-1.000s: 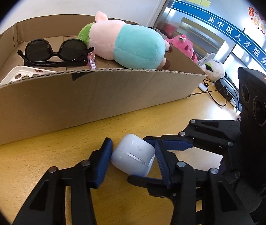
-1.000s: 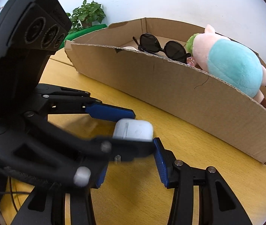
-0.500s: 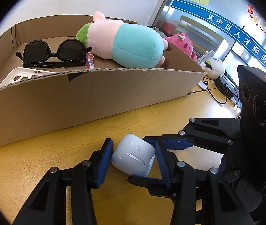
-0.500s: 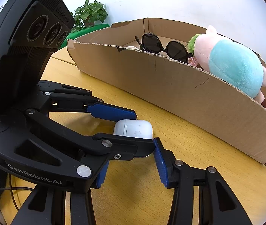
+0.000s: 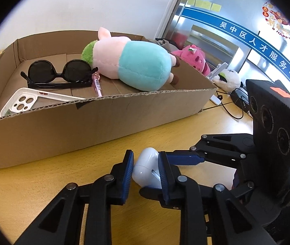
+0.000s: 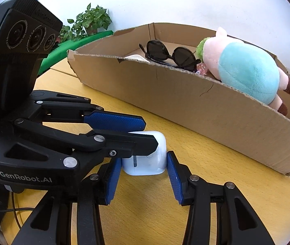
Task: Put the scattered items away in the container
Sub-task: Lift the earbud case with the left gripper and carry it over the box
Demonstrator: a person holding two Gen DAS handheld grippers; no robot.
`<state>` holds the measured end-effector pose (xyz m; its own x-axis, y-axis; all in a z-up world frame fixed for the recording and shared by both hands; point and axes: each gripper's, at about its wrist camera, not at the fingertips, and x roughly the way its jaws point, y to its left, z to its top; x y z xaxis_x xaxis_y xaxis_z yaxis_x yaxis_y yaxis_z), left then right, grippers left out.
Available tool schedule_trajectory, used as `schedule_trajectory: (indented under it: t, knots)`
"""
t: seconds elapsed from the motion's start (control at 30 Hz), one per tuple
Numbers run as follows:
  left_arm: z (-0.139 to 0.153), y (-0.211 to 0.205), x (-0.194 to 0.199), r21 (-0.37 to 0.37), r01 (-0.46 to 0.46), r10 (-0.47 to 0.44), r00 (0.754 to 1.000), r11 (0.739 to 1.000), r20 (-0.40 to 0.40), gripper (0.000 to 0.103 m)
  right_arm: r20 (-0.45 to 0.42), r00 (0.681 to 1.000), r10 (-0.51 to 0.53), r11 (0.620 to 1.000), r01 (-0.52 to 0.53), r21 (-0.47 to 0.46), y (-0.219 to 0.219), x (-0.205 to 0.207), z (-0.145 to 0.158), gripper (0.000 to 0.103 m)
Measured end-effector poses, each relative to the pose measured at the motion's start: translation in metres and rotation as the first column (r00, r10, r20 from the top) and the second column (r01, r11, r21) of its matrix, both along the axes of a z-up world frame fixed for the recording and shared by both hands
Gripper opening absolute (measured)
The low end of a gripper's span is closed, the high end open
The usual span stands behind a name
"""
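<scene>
We see a white earbud case (image 5: 146,168) sitting on the yellow wooden table (image 5: 42,183), just in front of the near wall of a shallow cardboard box (image 5: 104,122). Our left gripper (image 5: 146,168) has its jaws closing on the case, and in the left wrist view both blue pads (image 5: 129,171) already lie against its sides. Our right gripper (image 6: 143,173) comes at the same case from the other direction; its blue fingers (image 6: 174,174) stand one on each side of the case with the jaws part open. The left-hand pad looks to be at the case's edge, while the right-hand pad stands just clear, so we read this gripper as not clamping anything.

In the right wrist view the left gripper crosses the frame from the left, one finger lying over the top of the case.

Inside the box lie black sunglasses (image 5: 59,74), a white phone case (image 5: 24,102) near the front left corner, a pink pen (image 5: 97,82) beside the sunglasses, and a pink plush pig in a teal dress (image 5: 132,61) on its side. Beyond the box we see a pink plush toy (image 5: 193,58), a white plush toy (image 5: 227,79) and black cables (image 5: 234,106). A green potted plant (image 6: 89,23) stands behind the box in the right wrist view.
</scene>
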<state>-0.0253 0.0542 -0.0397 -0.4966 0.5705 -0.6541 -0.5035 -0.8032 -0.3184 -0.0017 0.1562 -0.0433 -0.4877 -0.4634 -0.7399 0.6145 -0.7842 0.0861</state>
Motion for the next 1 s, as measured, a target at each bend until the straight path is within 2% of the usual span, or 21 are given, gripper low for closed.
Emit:
schedule_trajectory:
  t: [0.37,0.5,0.67,0.87,0.93,1.0]
  knots:
    - [0.012,-0.011,0.002,0.084,-0.017,0.019,1.0,0.996,-0.02,0.023,-0.093,0.996,0.0,0.999,-0.005,-0.048,0.001,0.006,0.013,0.048]
    - [0.012,-0.017,0.0,0.147,-0.015,0.015,1.0,0.989,0.0,0.024,-0.12,0.993,0.0,0.998,-0.008,-0.067,0.002,0.01,0.016,0.048]
    - [0.007,-0.018,-0.003,0.185,0.001,-0.006,1.0,0.983,0.028,0.046,-0.155,0.988,0.013,0.995,-0.028,-0.098,0.003,0.018,0.023,0.048]
    - [0.005,-0.015,-0.004,0.187,0.013,-0.021,0.999,0.982,0.041,0.042,-0.162,0.987,0.014,0.995,-0.03,-0.092,0.002,0.018,0.022,0.048]
    - [0.005,-0.013,-0.003,0.177,0.017,-0.024,0.999,0.984,0.04,0.034,-0.154,0.988,0.013,0.996,-0.027,-0.087,0.002,0.017,0.02,0.048]
    - [0.005,-0.012,-0.003,0.17,0.016,-0.023,0.999,0.985,0.042,0.033,-0.146,0.989,0.008,0.997,-0.02,-0.078,0.001,0.016,0.019,0.048]
